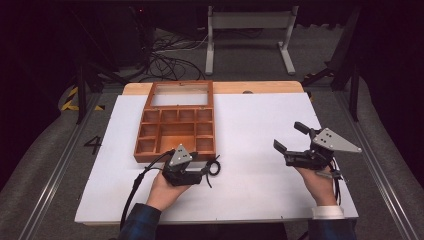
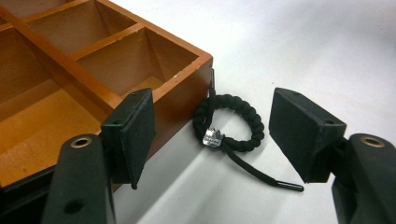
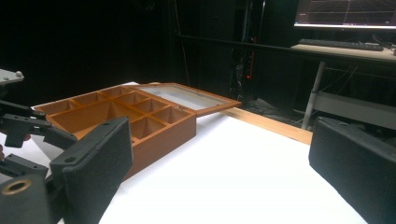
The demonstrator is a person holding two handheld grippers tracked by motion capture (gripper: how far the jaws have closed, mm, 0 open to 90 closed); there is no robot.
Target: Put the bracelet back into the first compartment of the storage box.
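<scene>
My left gripper [image 1: 209, 172] sits at the near right corner of the wooden compartment box [image 1: 176, 125], jaws spread, nothing pinched. In the left gripper view the black braided bracelet [image 2: 229, 122] lies flat on the white tabletop [image 1: 260, 125] between my two pads, pressed by neither. One pad stands just in front of the box wall, the other on open tabletop to the far side of the loop.

The bracelet touches the box's outer corner with its upper end. A small silver bead [image 2: 213, 137] sits on the loop where the cord crosses; it seems to carry embossed marks, too small to read. A loose cord tail with a hard black tip [image 2: 289, 186] runs out from the bead toward the near pad.

The box is open, its glass-paned lid [image 1: 180, 94] laid back toward the far table edge. The compartments I can see hold nothing. No label or brand shows on the box.

My right gripper [image 1: 290, 137] hovers well apart over the right half of the tabletop, jaws spread wide and holding nothing.

A dark "4" [image 1: 93, 145] is marked on the grey surface left of the tabletop. A monitor [image 3: 345, 13] glows in the right gripper view, its screen text unreadable.
</scene>
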